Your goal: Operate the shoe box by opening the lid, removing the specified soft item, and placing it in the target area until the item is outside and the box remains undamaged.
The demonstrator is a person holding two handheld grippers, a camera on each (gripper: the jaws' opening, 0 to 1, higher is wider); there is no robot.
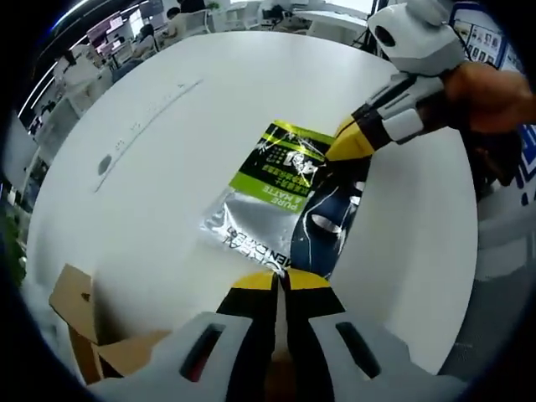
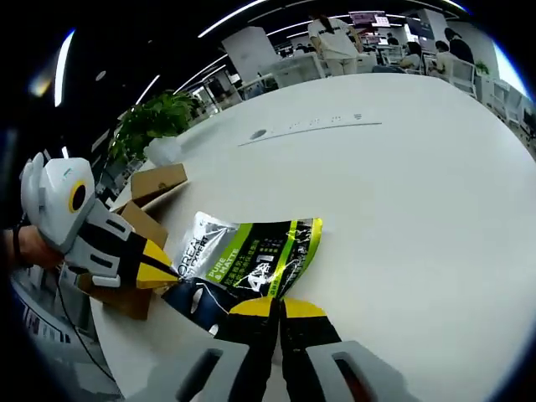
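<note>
Both tongs pinch the soft pouch [image 1: 280,197] over the white table [image 1: 167,151]: the left gripper [image 1: 280,280] is closed on its 6 o'clock edge, the right gripper [image 2: 279,308] apparently clamped at the opposite edge. The cardboard shoe box [image 2: 142,218] sits at 9 o'clock in the right gripper view.

Bright overhead light, fisheye-warped edges
</note>
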